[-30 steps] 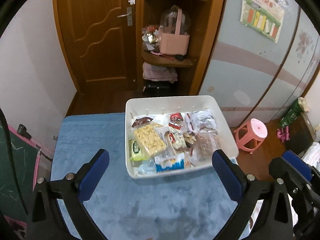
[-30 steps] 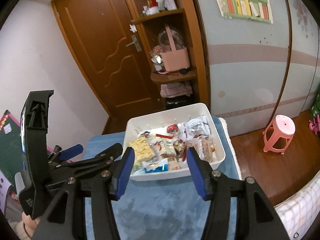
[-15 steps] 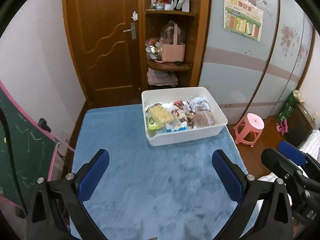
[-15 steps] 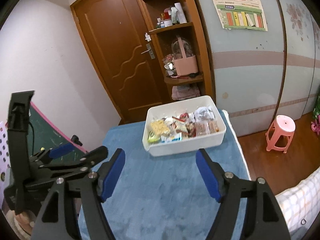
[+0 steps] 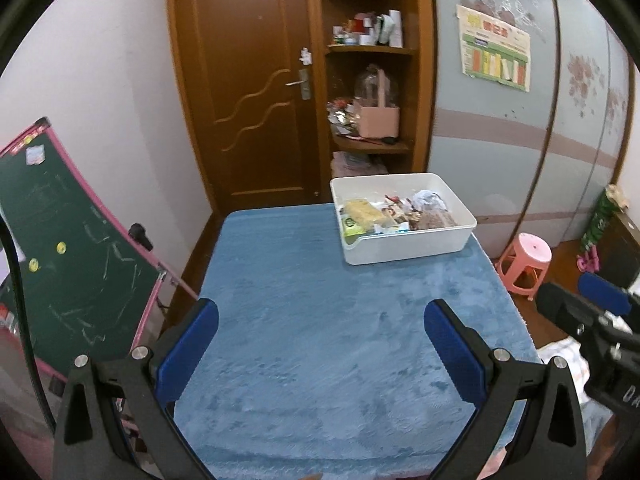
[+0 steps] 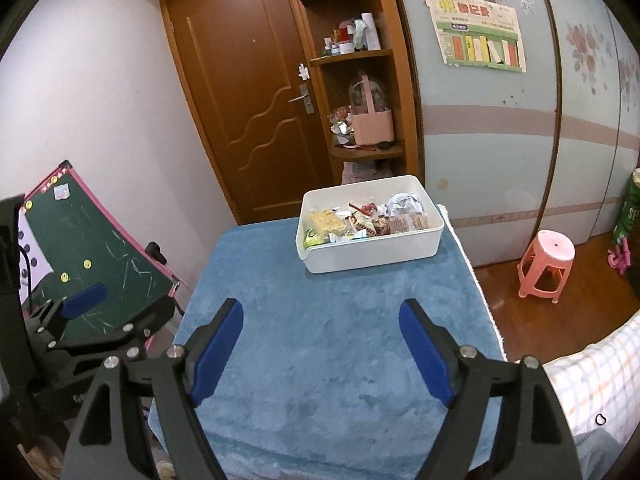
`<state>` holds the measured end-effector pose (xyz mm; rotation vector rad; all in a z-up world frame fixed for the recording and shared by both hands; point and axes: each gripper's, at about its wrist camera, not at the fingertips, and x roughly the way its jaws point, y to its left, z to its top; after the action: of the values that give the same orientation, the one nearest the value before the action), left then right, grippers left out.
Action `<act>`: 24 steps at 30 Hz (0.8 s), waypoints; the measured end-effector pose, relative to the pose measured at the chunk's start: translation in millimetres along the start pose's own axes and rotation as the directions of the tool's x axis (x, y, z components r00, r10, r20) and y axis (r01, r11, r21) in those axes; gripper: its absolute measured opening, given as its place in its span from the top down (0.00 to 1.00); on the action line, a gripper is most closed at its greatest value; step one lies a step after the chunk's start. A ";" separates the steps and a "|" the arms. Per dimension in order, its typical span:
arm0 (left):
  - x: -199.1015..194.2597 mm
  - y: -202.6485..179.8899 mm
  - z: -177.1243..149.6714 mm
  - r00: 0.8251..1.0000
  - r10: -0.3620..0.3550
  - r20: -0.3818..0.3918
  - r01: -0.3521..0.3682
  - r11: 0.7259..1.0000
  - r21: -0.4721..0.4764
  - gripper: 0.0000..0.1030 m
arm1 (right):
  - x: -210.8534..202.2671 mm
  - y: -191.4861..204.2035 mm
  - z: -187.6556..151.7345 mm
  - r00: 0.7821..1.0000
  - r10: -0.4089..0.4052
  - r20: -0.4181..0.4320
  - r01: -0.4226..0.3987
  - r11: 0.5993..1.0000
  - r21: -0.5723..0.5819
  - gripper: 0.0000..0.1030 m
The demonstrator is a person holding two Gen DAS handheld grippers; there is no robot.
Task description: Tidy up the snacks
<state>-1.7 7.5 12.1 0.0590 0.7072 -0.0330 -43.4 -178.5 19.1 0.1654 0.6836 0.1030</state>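
A white bin point(image 5: 408, 246) point(image 6: 376, 254) stands at the far right of the blue-covered table point(image 5: 320, 340) point(image 6: 320, 340). Inside it lie several snack packets point(image 5: 394, 216) point(image 6: 360, 220), among them a yellow bag point(image 5: 362, 210) point(image 6: 324, 220). My left gripper point(image 5: 320, 334) hangs open over the near part of the table, well back from the bin, with nothing between its blue pads. My right gripper point(image 6: 320, 336) is also back from the bin. Its jaws are opening and hold nothing.
A green chalkboard with a pink frame point(image 5: 60, 264) point(image 6: 88, 248) leans at the table's left. A pink stool point(image 5: 528, 258) point(image 6: 546, 258) stands on the floor to the right. Behind the table are a wooden door point(image 5: 248, 92) and corner shelves point(image 5: 372, 136).
Both grippers have drawn back from the bin toward the near side of the table, so the bin looks smaller and farther. The right gripper's jaws have spread wider.
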 end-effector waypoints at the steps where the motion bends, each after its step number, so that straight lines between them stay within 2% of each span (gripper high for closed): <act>1: -2.5 3.1 -3.0 1.000 0.000 0.001 0.000 1.000 -0.012 0.01 | -0.6 3.5 -3.2 1.000 0.004 0.000 -0.004 1.000 -0.002 0.20; 6: -0.3 10.1 -9.1 0.999 0.028 -0.016 -0.029 0.999 -0.028 0.01 | -0.3 12.3 -12.2 1.000 0.011 -0.003 -0.011 1.000 -0.022 0.20; 15: 6.0 17.6 -14.3 0.998 0.022 -0.051 -0.025 0.998 -0.053 0.01 | 7.4 7.6 -14.4 0.999 0.024 -0.026 -0.023 0.999 0.025 0.20; 24: 6.3 18.1 -14.2 0.998 0.024 -0.051 -0.027 0.998 -0.052 0.01 | 11.9 10.6 -13.2 0.999 0.013 -0.037 -0.012 1.000 0.015 0.20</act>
<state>-5.2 26.4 -2.0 0.0184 0.7570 0.0118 -43.1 -164.7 3.6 0.1825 0.7201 0.1134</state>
